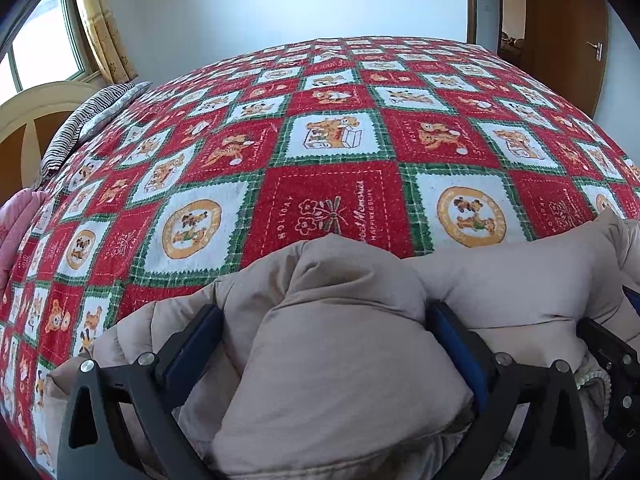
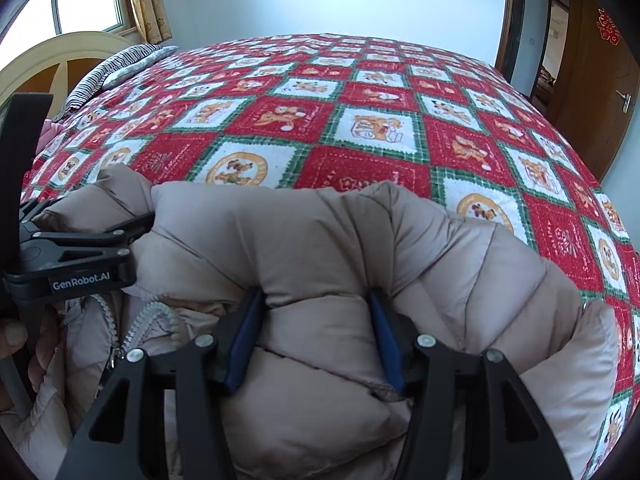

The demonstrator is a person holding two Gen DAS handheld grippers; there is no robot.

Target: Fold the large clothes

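Note:
A beige puffer jacket [image 1: 344,344] lies bunched at the near edge of a bed. My left gripper [image 1: 324,320] is shut on a thick fold of it, the blue pads pressing the padding from both sides. In the right wrist view the jacket [image 2: 304,240] fills the foreground, with its open zipper [image 2: 140,320] at the lower left. My right gripper [image 2: 316,320] is shut on another fold of the jacket. The left gripper [image 2: 80,248] also shows at the left edge of that view, clamped on the jacket.
The bed is covered by a red, white and green checked blanket [image 1: 332,140] with cartoon prints. A striped pillow [image 1: 88,120] and a cream headboard [image 1: 36,120] are at the far left. A brown door [image 1: 568,40] stands at the back right, a window [image 1: 40,40] at the left.

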